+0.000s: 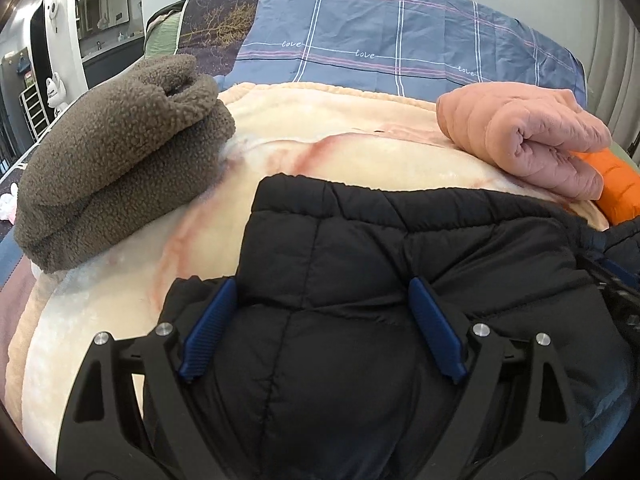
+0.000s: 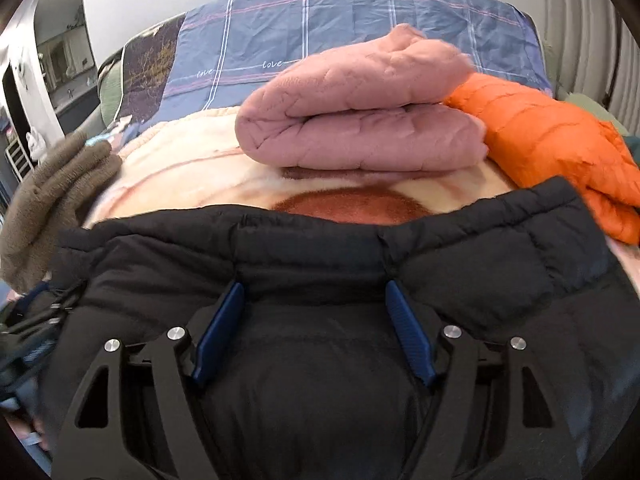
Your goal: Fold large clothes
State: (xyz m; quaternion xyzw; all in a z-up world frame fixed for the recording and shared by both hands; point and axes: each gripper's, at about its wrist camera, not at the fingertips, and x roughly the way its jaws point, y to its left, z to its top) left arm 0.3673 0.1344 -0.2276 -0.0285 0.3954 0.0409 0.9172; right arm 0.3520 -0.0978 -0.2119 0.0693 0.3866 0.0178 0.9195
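A black puffer jacket (image 1: 380, 248) lies on a cream blanket (image 1: 320, 160) on the bed. My left gripper (image 1: 322, 286) stands wide open over the jacket's left part, with bulging jacket fabric between its blue fingers (image 1: 210, 330); the pads are spread apart. The jacket also shows in the right wrist view (image 2: 320, 248), its far hem running across the frame. My right gripper (image 2: 316, 288) is open over the jacket's right part, fabric bulging between its blue fingers (image 2: 410, 332). The other gripper's body shows at each view's edge.
A folded brown fleece (image 1: 116, 156) lies at the left. A folded pink quilted jacket (image 2: 360, 128) and an orange puffer (image 2: 552, 140) lie at the right. A blue plaid duvet (image 1: 380, 28) lies behind. The blanket (image 2: 180, 176) has a reddish patch.
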